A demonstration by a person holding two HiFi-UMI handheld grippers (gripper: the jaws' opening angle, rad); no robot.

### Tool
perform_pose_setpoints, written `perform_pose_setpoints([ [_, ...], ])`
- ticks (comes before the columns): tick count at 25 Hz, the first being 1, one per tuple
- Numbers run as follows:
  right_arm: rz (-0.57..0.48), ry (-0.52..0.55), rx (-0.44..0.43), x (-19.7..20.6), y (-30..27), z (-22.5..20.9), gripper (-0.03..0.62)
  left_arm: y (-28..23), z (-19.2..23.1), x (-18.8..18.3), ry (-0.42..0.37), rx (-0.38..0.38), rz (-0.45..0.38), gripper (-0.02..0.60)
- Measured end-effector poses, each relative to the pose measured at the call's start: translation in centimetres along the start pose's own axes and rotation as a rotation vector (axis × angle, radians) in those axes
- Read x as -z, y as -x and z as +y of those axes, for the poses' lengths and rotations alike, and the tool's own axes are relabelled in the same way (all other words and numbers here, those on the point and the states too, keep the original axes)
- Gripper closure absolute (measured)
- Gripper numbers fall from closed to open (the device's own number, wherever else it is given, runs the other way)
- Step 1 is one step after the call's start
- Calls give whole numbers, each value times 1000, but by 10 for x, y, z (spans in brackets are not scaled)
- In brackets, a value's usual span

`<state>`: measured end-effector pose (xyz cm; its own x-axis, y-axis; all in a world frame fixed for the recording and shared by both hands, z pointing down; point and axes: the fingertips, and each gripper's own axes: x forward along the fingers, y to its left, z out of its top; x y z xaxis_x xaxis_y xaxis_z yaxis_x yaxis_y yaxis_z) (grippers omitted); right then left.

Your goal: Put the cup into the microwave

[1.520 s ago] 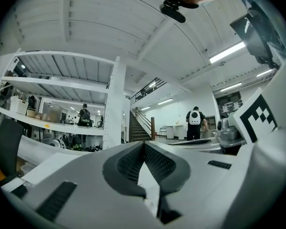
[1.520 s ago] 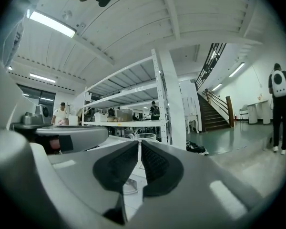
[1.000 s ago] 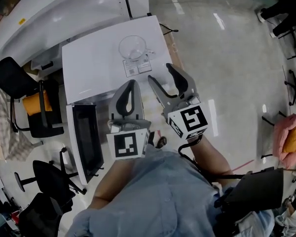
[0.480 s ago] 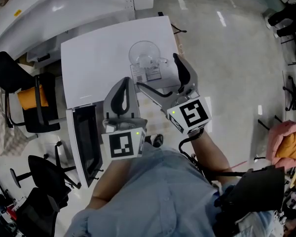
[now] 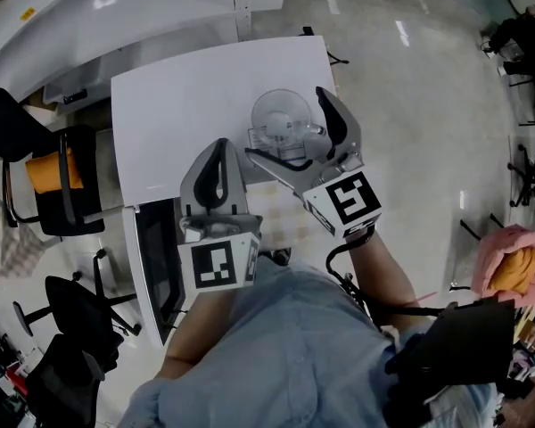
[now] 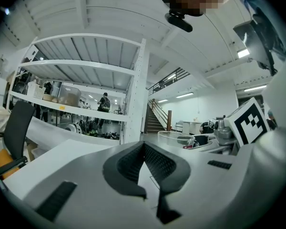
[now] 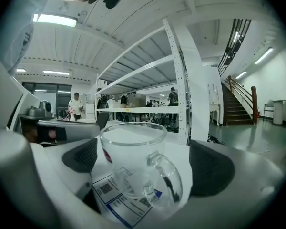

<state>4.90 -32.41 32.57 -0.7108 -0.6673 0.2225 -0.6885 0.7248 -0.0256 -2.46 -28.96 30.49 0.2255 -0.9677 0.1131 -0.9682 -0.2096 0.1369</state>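
A clear glass cup (image 5: 281, 119) (image 7: 133, 161) with a handle stands upright on a printed label sheet (image 7: 119, 204), on a white top (image 5: 178, 105). My right gripper (image 5: 287, 125) (image 7: 143, 161) is open. Its jaws have just been opening and now stand either side of the cup, with gaps between pads and glass. The cup's handle points toward the gripper. My left gripper (image 5: 217, 154) (image 6: 144, 149) hovers to the left of the cup, shut with nothing in it. A dark-windowed microwave door (image 5: 156, 257) hangs below the white top's near-left edge.
Black office chairs stand at the left, one with an orange cushion (image 5: 49, 172). A white shelf unit (image 5: 116, 7) runs behind the white top. Bare shiny floor lies to the right, with a pink bundle (image 5: 517, 257) at the far right.
Both grippers have moved forward toward the cup. The right jaws have spread wide and now flank the cup, which earlier stood ahead of them.
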Motion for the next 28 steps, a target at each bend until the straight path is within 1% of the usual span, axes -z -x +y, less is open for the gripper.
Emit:
perform_pose_setpoints([
  [3, 18, -1, -11, -1, -7, -3, 31, -4, 7, 1, 14, -12, 1, 574],
  [8, 48, 33, -69, -2, -19, 1, 33, -11, 16, 4, 36, -20, 10, 574],
  [12, 82, 57, -71, 2, -21, -2, 33, -13, 20, 7, 52, -26, 18, 574],
  [17, 126, 84, -96, 5, -23, 1, 41, -14, 22, 8, 61, -25, 15, 574],
  [21, 146, 101, -116, 7, -22, 3, 93, -14, 23, 7, 55, -21, 8, 574],
  [26, 169, 102, -108, 9, -21, 7, 218, -14, 25, 6, 57, -25, 5, 574],
  [28, 184, 98, -90, 10, -21, 7, 220, -14, 26, 6, 59, -24, 4, 574],
])
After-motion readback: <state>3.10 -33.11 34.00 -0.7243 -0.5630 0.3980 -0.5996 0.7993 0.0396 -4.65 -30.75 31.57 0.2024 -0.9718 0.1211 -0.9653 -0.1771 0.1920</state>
